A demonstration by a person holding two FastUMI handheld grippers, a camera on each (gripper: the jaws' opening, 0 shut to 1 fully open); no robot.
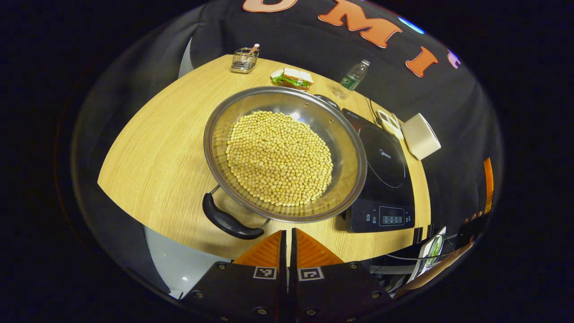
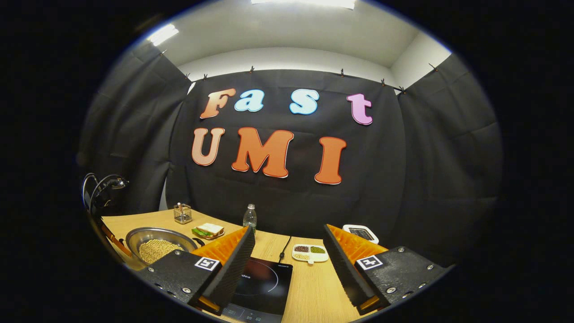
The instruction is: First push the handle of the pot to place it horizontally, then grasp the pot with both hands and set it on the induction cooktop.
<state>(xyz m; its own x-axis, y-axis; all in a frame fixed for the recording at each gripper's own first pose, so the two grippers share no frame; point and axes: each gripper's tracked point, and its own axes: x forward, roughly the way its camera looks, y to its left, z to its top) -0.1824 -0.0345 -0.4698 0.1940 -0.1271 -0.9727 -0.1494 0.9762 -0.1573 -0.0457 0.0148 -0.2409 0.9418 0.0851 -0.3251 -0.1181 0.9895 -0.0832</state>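
A wide steel pot (image 1: 345,148) full of yellow beans sits on the wooden table (image 1: 157,152) in the left gripper view. One black handle (image 1: 228,220) points toward me at lower left; the other handle (image 1: 327,101) peeks out behind the far rim. The black induction cooktop (image 1: 385,179) lies right of the pot, whose rim overlaps its left edge. My left gripper (image 1: 289,233) is shut with nothing in it, just short of the pot's near rim, right of the near handle. In the right gripper view, my right gripper (image 2: 289,233) stands open above the cooktop (image 2: 260,282), with the pot (image 2: 159,244) off to the left.
Along the back edge stand a wire basket (image 1: 244,60), a sandwich (image 1: 293,77) and a water bottle (image 1: 352,78). A small divided dish (image 2: 310,252) and a white box (image 1: 420,135) lie beyond the cooktop. A power cord (image 2: 283,249) runs back from it.
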